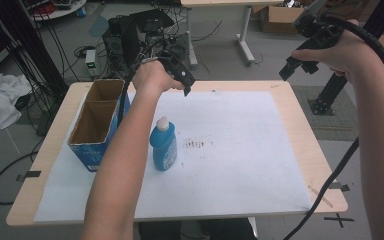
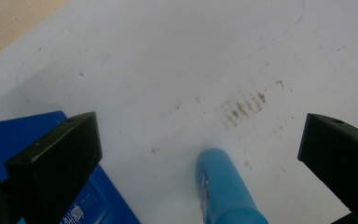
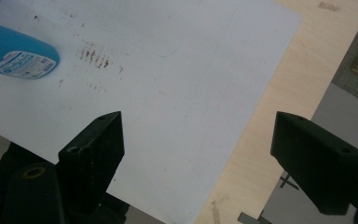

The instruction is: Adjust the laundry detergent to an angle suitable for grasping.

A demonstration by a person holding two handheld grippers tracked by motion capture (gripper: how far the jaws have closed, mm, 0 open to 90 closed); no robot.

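Our left gripper (image 1: 182, 77) we hold above the far part of the table, and its two black jaws stand wide apart with nothing between them. Looking along these jaws in the left gripper view, we see the blue bottle (image 2: 223, 189) below, between the jaws but well under them, not touched. Beside it, at the left jaw, is the corner of the blue box (image 2: 32, 135).

Our right gripper (image 1: 300, 62) we hold high, past the right far corner of the table. Its jaws are also wide apart and hold nothing. In the right gripper view they frame the white sheet (image 3: 182, 93) and the bare wooden edge of the table (image 3: 270, 121), and the bottle (image 3: 16, 51) lies far off at the upper left.

From the high view, the blue bottle (image 1: 163, 145) stands upright on the white sheet (image 1: 240, 150), with a white cap on top and a label on its side. Just to its left stands the blue box (image 1: 97, 125), open at the top and divided in two compartments. A group of small brown marks (image 1: 196, 144) is on the sheet just right of the bottle. The table (image 1: 310, 145) is light wood.
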